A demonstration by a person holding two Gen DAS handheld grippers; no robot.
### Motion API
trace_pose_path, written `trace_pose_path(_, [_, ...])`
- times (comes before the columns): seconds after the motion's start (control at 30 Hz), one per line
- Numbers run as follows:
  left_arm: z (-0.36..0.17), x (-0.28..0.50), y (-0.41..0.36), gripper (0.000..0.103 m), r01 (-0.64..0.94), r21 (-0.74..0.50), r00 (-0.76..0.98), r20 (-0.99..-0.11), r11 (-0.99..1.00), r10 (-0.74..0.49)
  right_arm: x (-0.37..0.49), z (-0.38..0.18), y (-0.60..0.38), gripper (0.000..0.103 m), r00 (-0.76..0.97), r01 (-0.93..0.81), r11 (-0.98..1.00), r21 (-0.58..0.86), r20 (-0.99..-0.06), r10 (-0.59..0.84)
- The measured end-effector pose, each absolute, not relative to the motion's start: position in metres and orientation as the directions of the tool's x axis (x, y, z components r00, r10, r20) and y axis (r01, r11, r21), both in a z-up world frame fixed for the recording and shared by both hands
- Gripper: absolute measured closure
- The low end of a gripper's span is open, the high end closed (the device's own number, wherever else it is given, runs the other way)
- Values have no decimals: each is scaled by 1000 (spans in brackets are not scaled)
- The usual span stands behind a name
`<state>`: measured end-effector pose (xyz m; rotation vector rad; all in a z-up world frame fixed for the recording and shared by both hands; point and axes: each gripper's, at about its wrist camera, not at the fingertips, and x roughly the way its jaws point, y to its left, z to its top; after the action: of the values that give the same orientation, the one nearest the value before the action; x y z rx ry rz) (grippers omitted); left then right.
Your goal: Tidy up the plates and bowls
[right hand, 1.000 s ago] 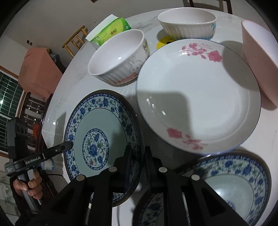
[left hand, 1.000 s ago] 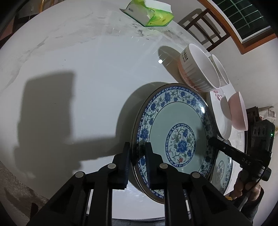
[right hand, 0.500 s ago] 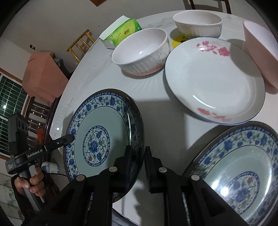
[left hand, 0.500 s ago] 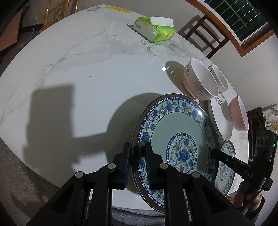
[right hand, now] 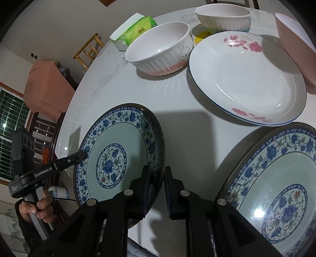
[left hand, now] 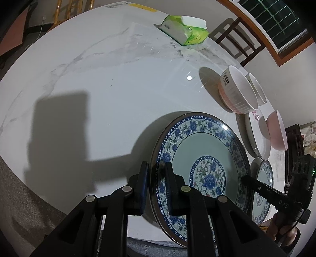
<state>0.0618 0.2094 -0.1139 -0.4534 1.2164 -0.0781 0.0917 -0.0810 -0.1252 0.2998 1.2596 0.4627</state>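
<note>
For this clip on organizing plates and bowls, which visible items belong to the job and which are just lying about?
Job items:
- held blue-patterned plate, gripped by left hand-held gripper and right hand-held gripper
- second blue-patterned plate
- pink-flowered plate
- rabbit bowl
- ribbed white bowl
- pink bowl

Lying about:
- green tissue pack
- chair

Both tongs (right hand: 156,183) clamp blue plate (right hand: 118,154) (tilted).
</note>
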Motion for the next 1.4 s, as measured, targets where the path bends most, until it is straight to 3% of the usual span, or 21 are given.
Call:
trace_pose_path(0.53, [-122, 62, 212, 89, -175, -390, 352, -882, 904, -313, 88, -128, -72, 86, 224, -173, 874, 454, -846, 484])
trace_pose_path(0.8, [-120, 61, 217, 66, -198, -341, 371, -894, 919, -252, 83, -123, -63, 81, 262, -210, 903, 375, -868, 422])
trace_pose_path(1.13, [-80, 41, 194, 56, -213, -164, 487, -872, 963, -41, 66, -90, -59, 78, 413, -239, 943, 233, -855, 315])
trace_pose_path(1.4, [-57, 28, 145, 46, -152, -129, 539, -842, 980, -27, 48, -65, -74, 77, 503, -229, 962, 148, -828, 247])
